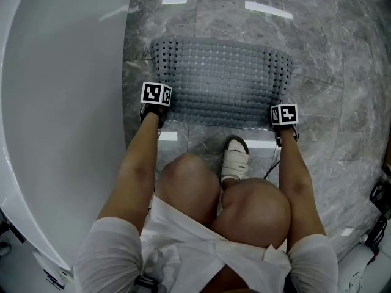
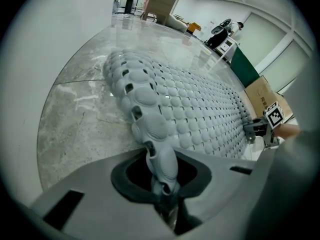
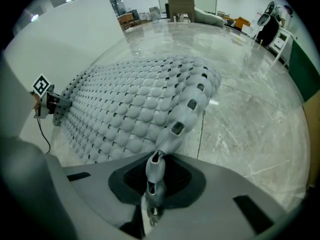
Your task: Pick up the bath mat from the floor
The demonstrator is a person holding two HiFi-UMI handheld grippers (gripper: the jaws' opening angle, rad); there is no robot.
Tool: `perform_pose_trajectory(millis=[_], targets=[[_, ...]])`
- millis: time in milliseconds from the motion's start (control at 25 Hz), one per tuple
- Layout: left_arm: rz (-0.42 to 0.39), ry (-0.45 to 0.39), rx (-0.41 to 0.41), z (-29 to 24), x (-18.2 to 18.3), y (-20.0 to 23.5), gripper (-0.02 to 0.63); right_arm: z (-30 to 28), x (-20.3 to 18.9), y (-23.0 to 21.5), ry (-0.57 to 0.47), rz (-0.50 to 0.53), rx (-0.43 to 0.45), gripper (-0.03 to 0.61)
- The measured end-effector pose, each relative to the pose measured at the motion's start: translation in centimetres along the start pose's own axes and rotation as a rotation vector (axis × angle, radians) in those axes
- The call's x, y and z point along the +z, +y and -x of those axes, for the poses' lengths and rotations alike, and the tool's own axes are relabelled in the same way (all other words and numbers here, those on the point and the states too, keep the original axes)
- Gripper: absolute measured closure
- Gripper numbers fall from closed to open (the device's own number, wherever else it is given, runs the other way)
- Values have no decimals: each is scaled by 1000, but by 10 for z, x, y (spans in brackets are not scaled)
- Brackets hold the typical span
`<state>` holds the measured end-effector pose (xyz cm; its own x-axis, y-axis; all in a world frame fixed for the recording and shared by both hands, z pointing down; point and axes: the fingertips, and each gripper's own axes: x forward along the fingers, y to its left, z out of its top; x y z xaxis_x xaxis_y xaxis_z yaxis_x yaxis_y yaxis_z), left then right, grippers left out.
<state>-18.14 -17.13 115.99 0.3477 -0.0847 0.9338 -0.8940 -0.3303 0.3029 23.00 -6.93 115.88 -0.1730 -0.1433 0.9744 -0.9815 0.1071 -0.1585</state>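
A grey rubber bath mat (image 1: 223, 81) with a bumpy, perforated surface lies on the marble floor in front of me, its near edge lifted. My left gripper (image 1: 154, 112) is shut on the mat's near left corner (image 2: 162, 169), and the pinched edge runs between its jaws. My right gripper (image 1: 283, 125) is shut on the near right corner (image 3: 155, 176). In each gripper view the mat (image 2: 190, 114) (image 3: 135, 104) stretches away toward the other gripper, whose marker cube (image 2: 274, 115) (image 3: 41, 85) shows at the far corner.
A white bathtub (image 1: 61, 115) curves along the left side, close to the left gripper. The person crouches, knees (image 1: 244, 206) and a sandalled foot (image 1: 234, 160) just behind the mat. Grey marble floor (image 1: 342, 60) spreads to the right and beyond.
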Motion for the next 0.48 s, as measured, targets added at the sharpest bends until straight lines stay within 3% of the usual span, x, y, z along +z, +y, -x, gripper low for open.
perform_pose_trajectory(millis=[480], targets=[[10,-34,20,9,2,-6,566,9,1,2,-40,-16,25,531]])
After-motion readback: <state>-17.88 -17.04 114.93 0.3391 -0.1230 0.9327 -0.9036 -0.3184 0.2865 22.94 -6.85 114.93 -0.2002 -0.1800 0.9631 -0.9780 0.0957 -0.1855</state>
